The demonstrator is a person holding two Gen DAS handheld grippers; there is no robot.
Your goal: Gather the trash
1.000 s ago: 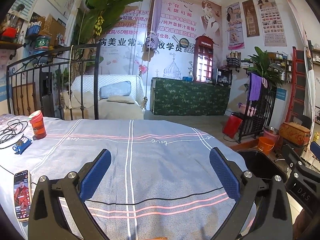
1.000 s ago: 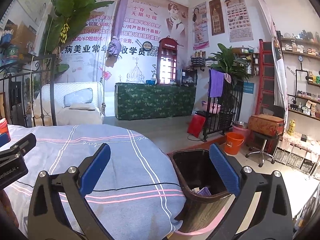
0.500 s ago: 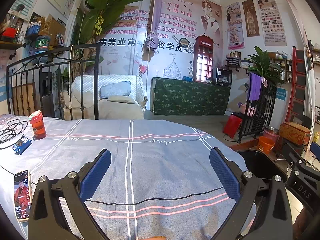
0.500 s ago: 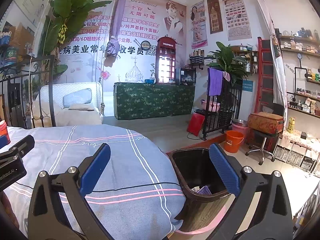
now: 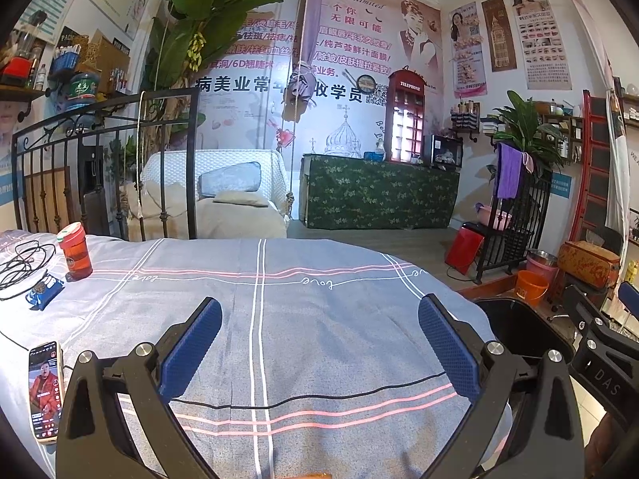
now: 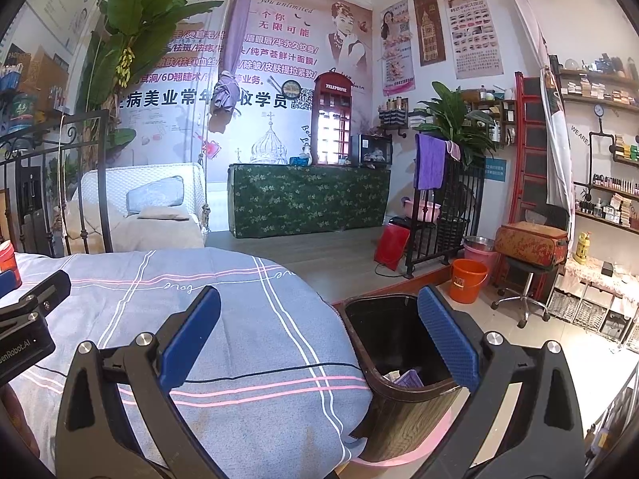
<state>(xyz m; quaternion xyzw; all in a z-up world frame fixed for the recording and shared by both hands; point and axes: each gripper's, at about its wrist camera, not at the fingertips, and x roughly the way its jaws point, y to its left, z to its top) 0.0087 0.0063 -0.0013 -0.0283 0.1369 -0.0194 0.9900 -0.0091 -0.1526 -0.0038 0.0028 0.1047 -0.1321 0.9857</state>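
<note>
Both jaws of the left gripper (image 5: 319, 339) are seen spread wide with nothing between the blue textured pads (image 5: 191, 347), and the jaws of the right gripper (image 6: 319, 339) are likewise held wide apart and empty. A dark, wood-grain-sided trash bin (image 6: 403, 411) is seen standing on the floor just beside the right edge of the bed; a few scraps, one purple, lie at its bottom. In the right wrist view the bin's open mouth is framed under the right-hand pad of the right gripper. In the left wrist view the same bin (image 5: 515, 319) is glimpsed past the right finger, with part of the right gripper's black body showing at the frame edge.

A blue snack wrapper (image 5: 44, 287) is seen lying on the grey-blue bedsheet with pink and white stripes (image 5: 319, 279), towards the far left, near a tangle of black cable (image 5: 20, 259). An orange-red cup with a white and green lid (image 5: 76, 251) stands upright just beyond the wrapper. A smartphone with a lit screen (image 5: 46, 391) lies flat by the left edge, close to the left finger. A thin black wire (image 5: 319, 399) is draped across the sheet between the fingers.

Beyond the bed a black iron headboard (image 5: 108, 159), a green patterned counter (image 5: 379, 195), a red telephone-booth cabinet (image 5: 407, 115) and an orange plastic bucket (image 6: 467, 279) are visible.
</note>
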